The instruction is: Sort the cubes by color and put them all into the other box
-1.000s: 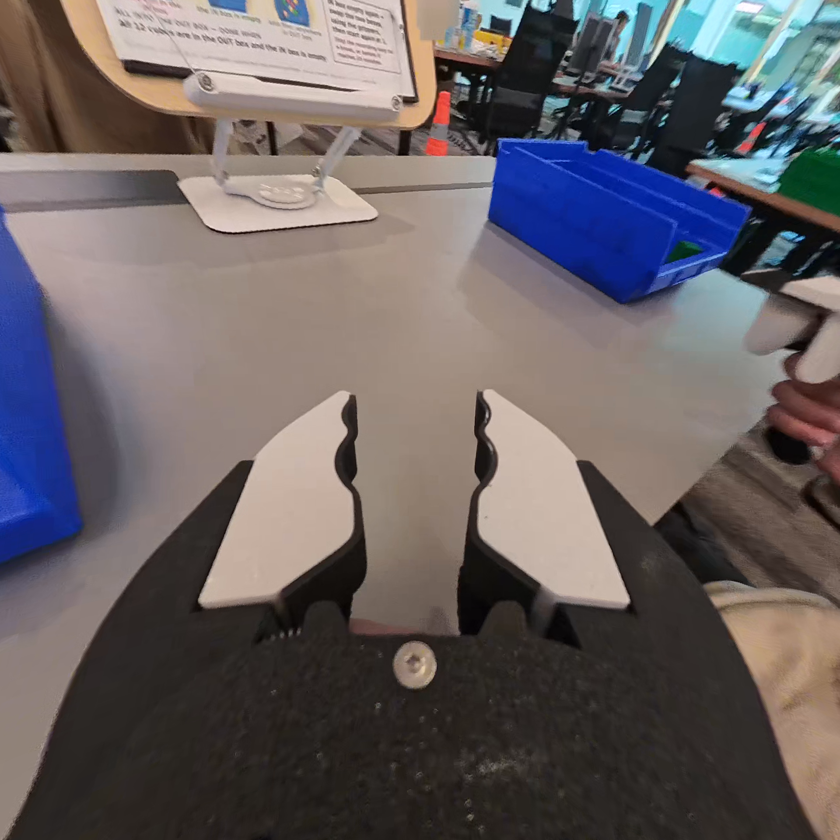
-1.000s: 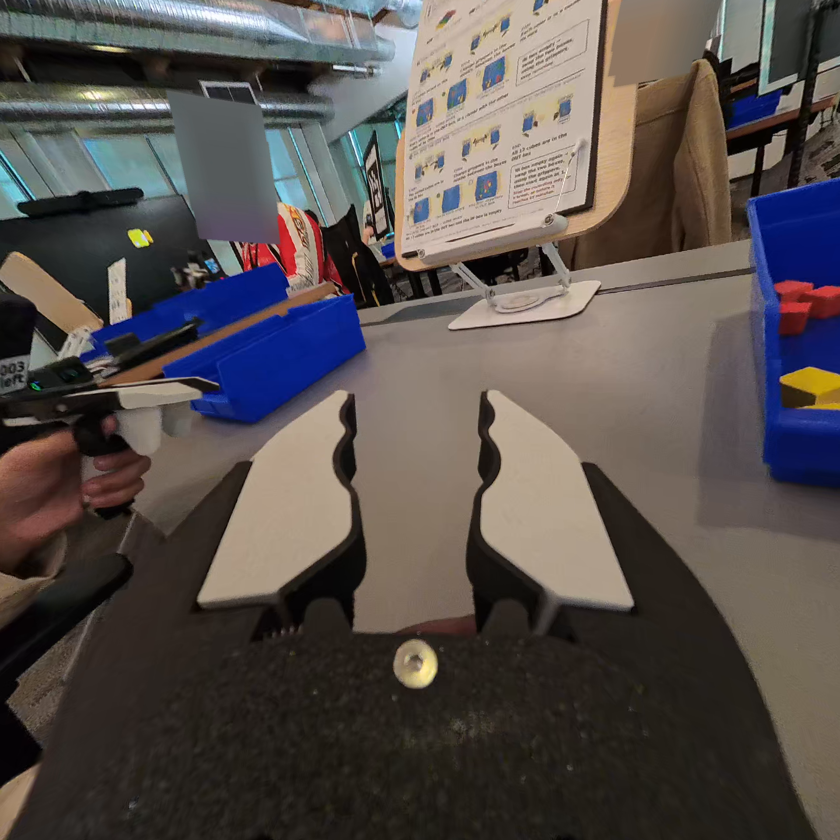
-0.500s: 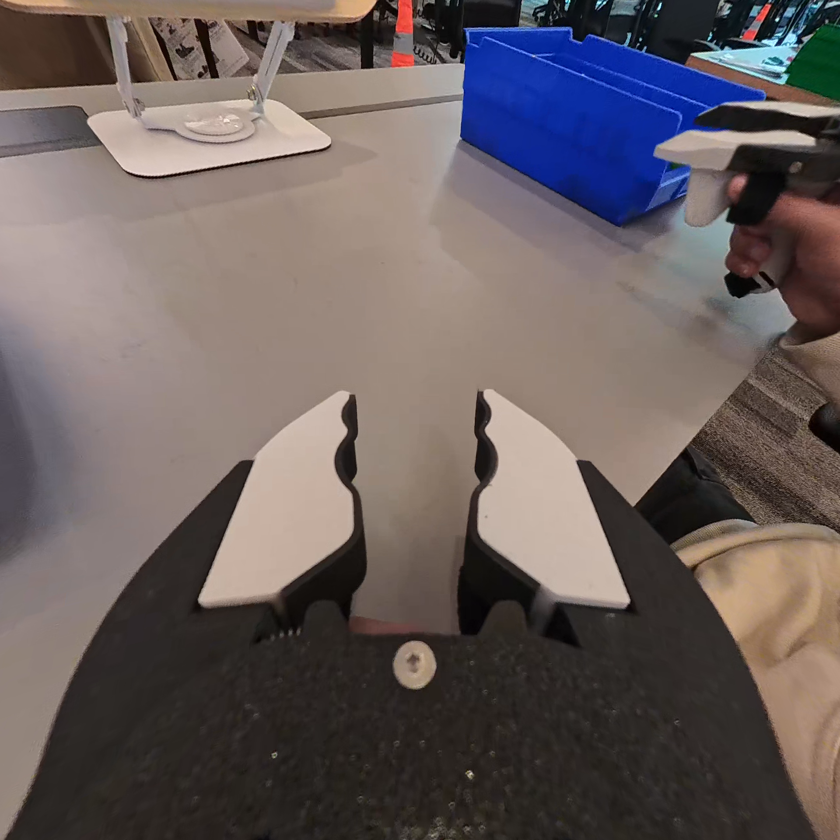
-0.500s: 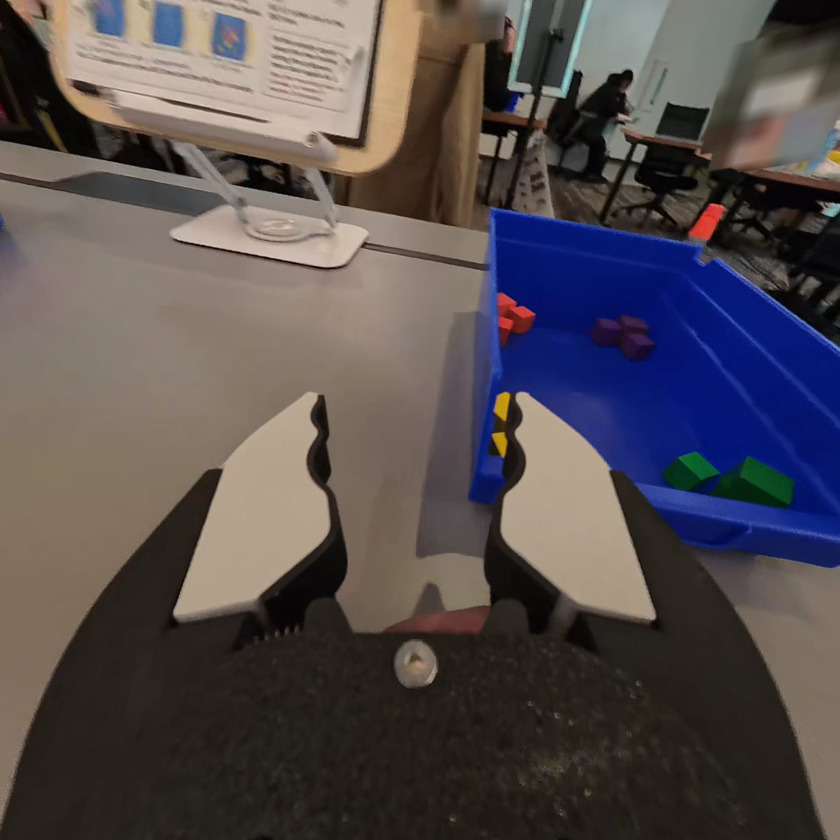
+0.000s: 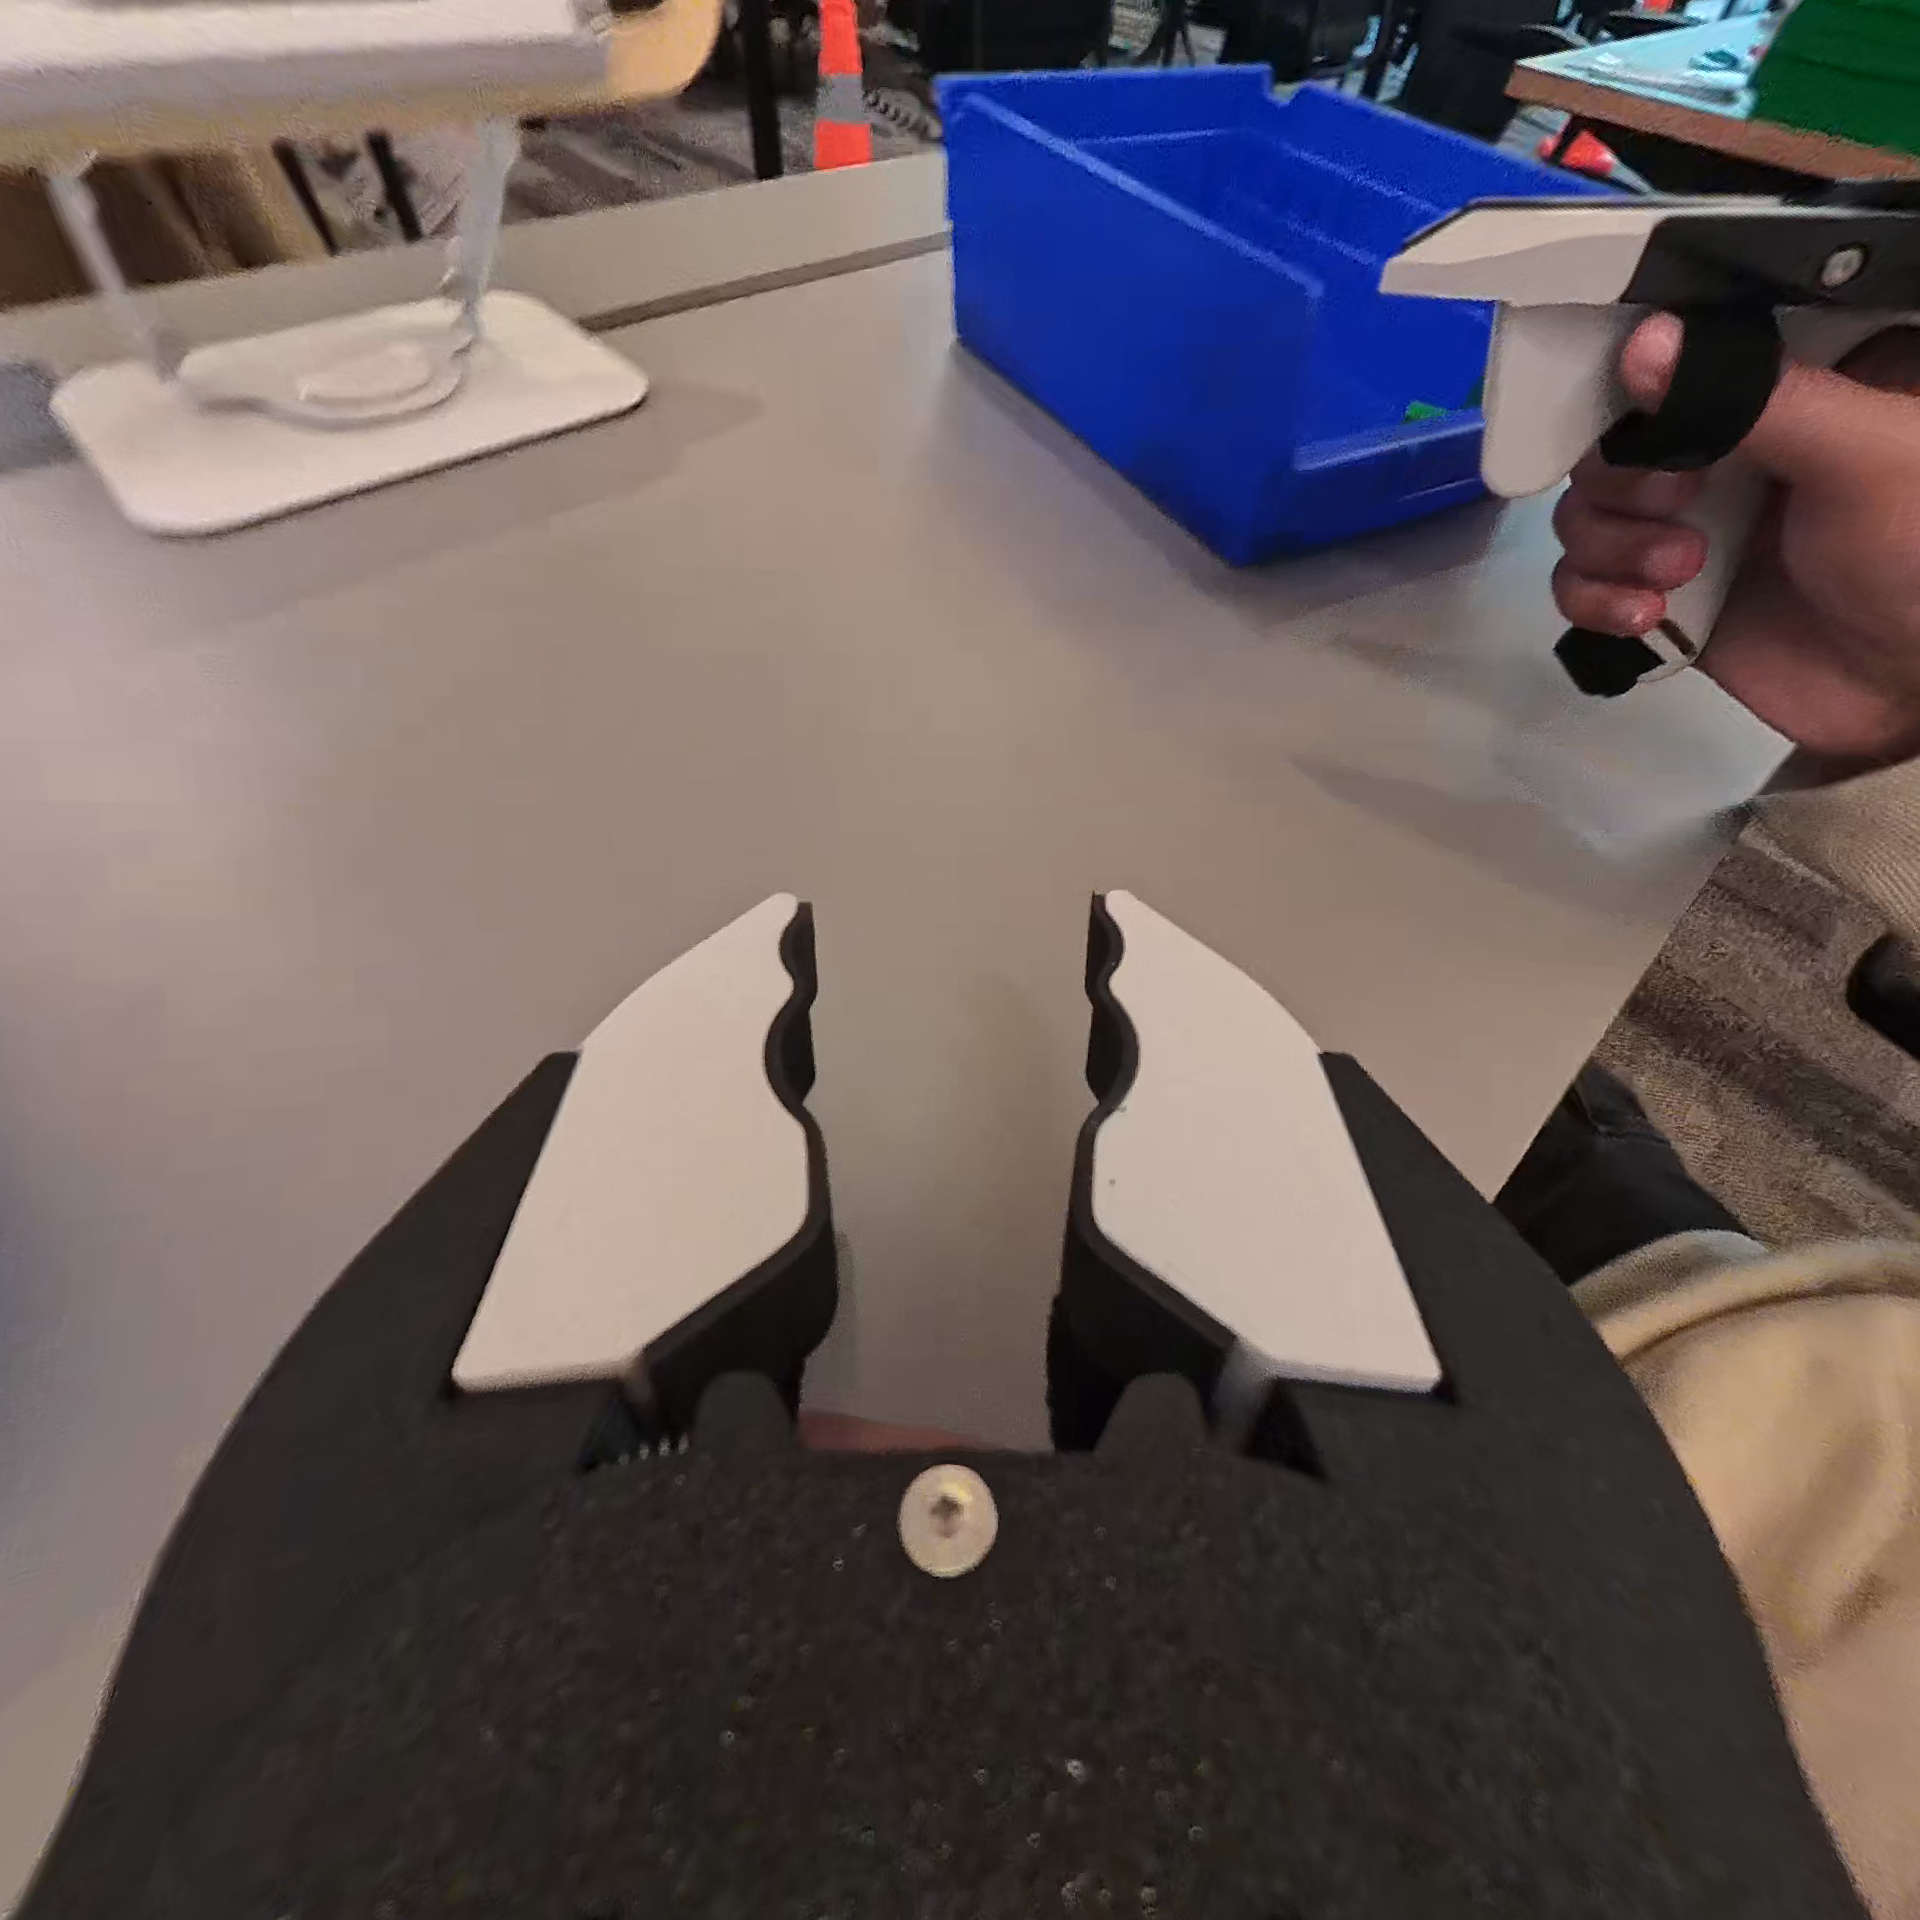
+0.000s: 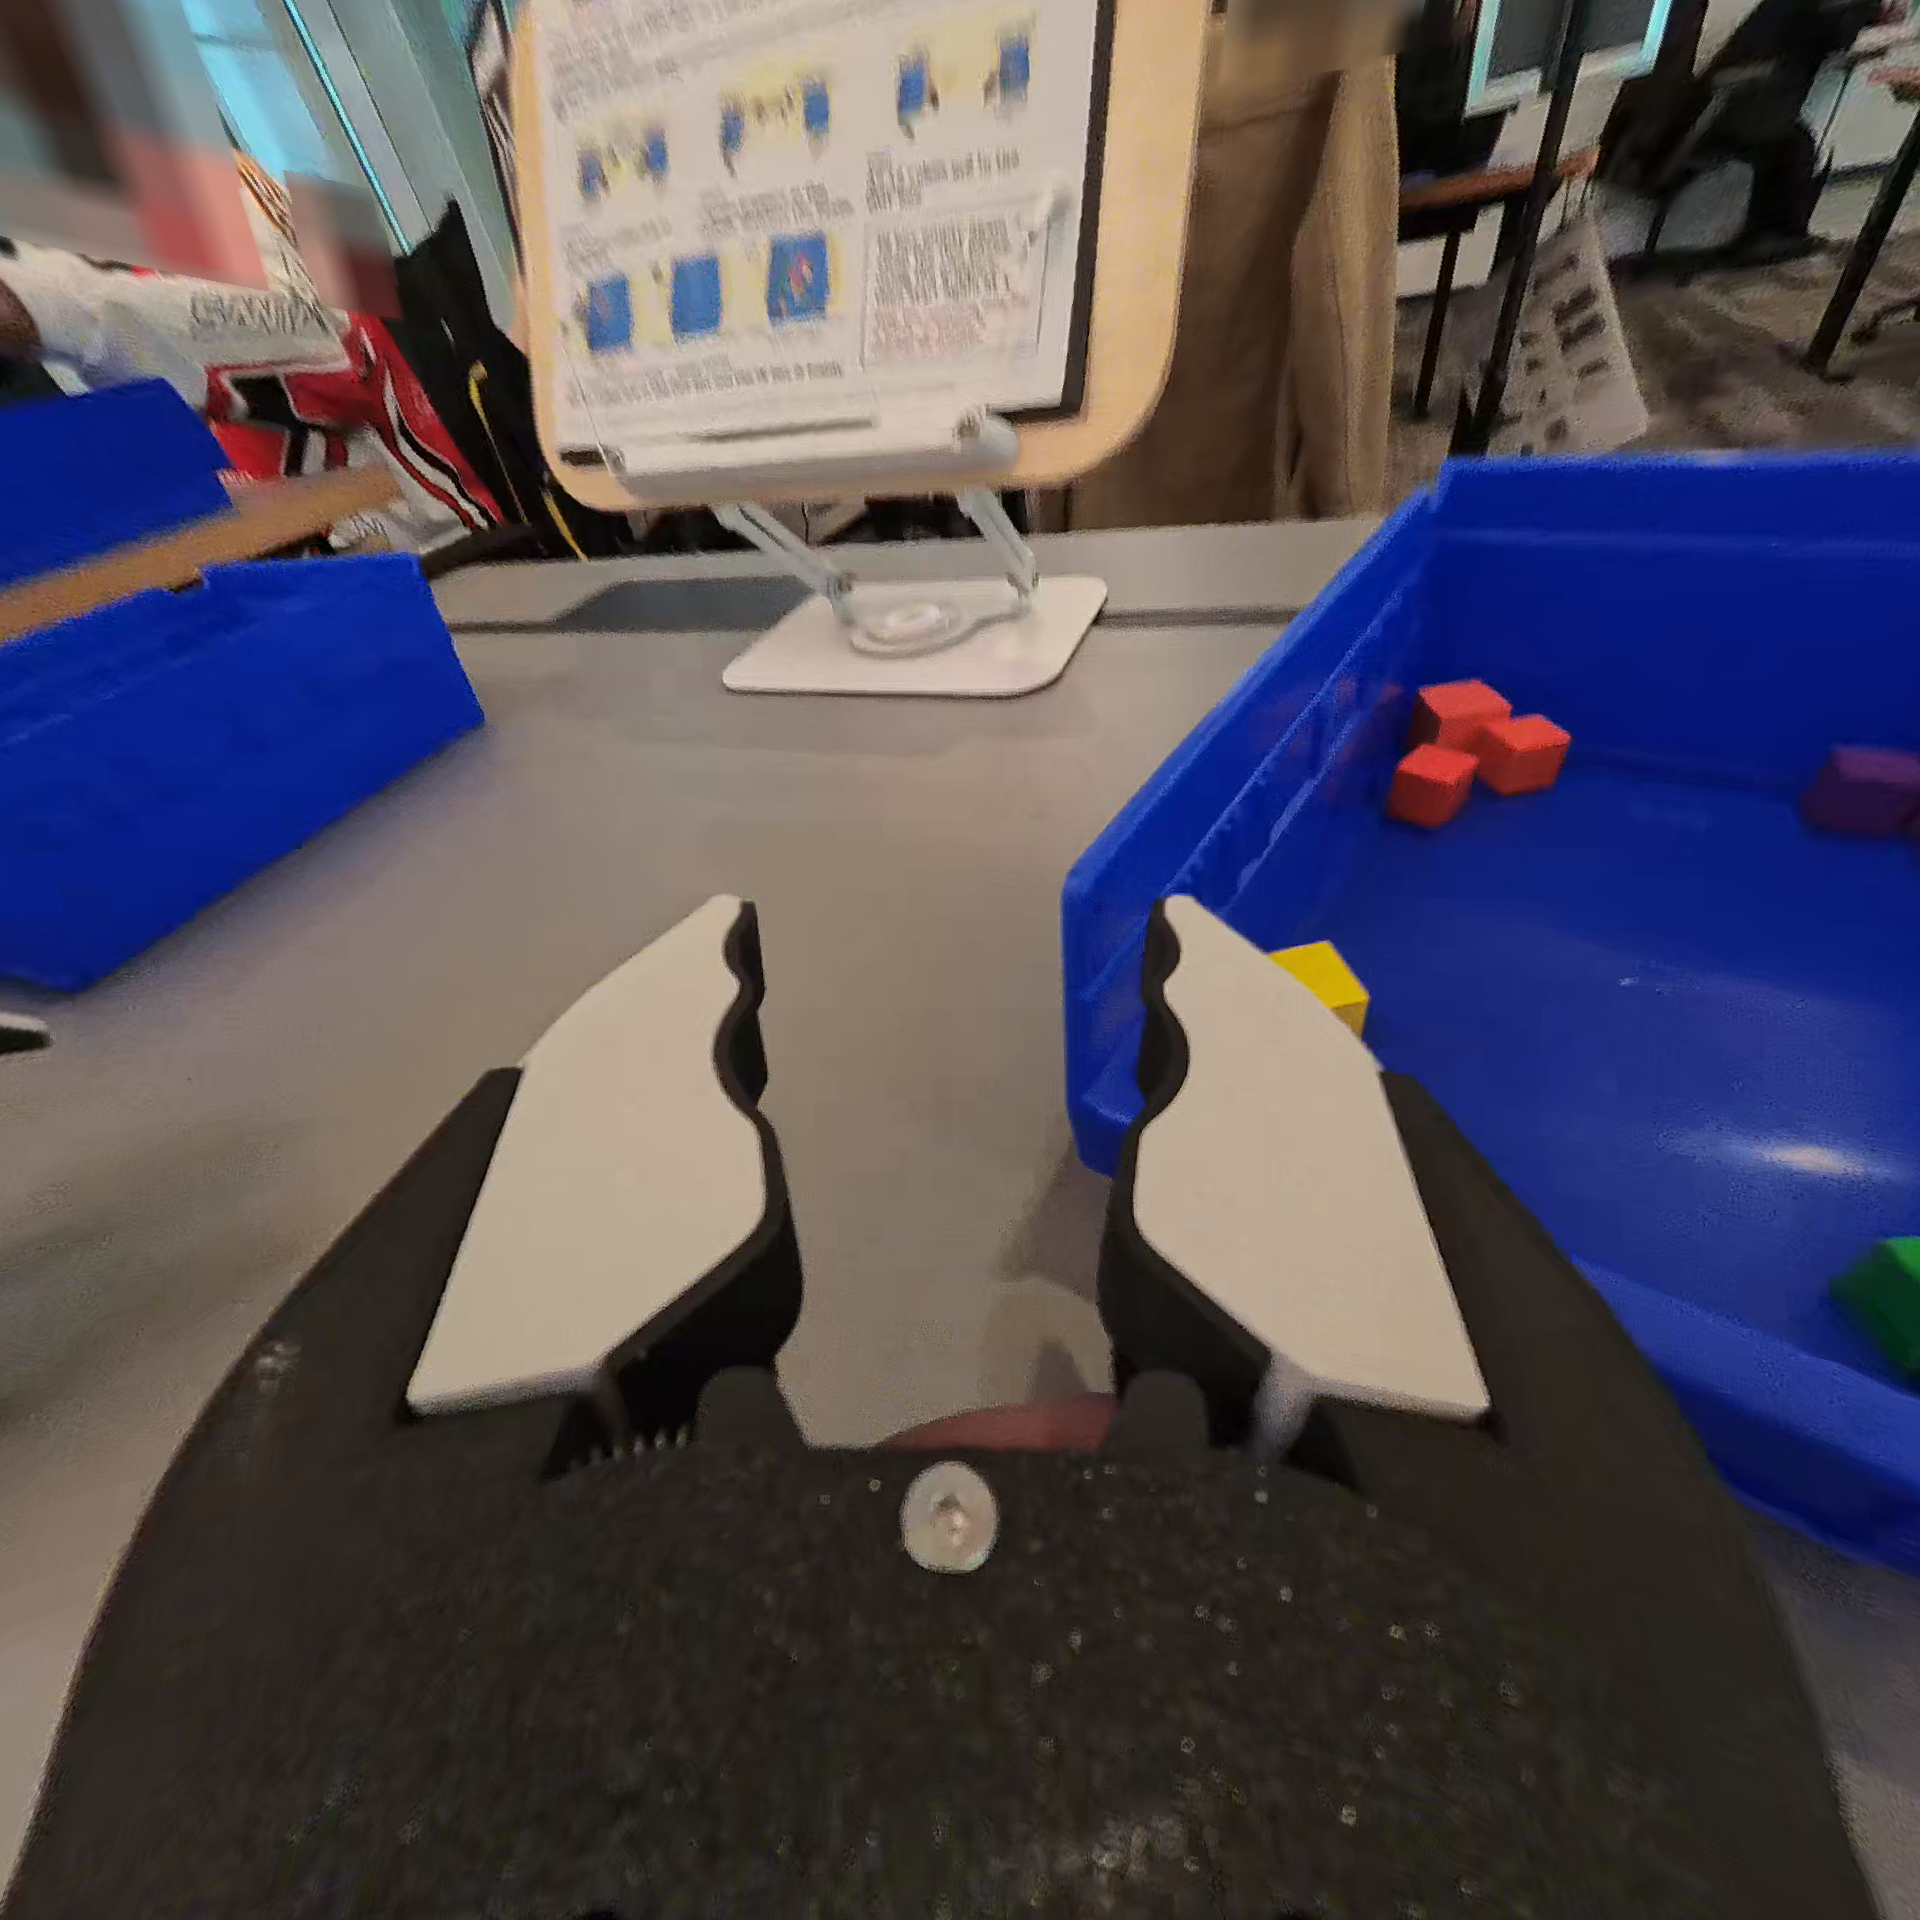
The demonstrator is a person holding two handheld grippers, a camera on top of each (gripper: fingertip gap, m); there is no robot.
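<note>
Both my left gripper (image 5: 951, 914) and right gripper (image 6: 951, 914) hover with fingers apart and empty over the grey desk (image 5: 727, 675), beside the blue box (image 6: 1226, 831) of sorted cubes.

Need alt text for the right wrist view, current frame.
The open, empty right gripper hovers over a grey table beside a blue box holding red cubes, a yellow cube, a purple cube and a green cube. A second blue box sits left; an instruction stand stands behind.

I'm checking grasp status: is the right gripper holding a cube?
No, the right gripper has its jaws apart with only bare table between them, beside the blue box.
</note>
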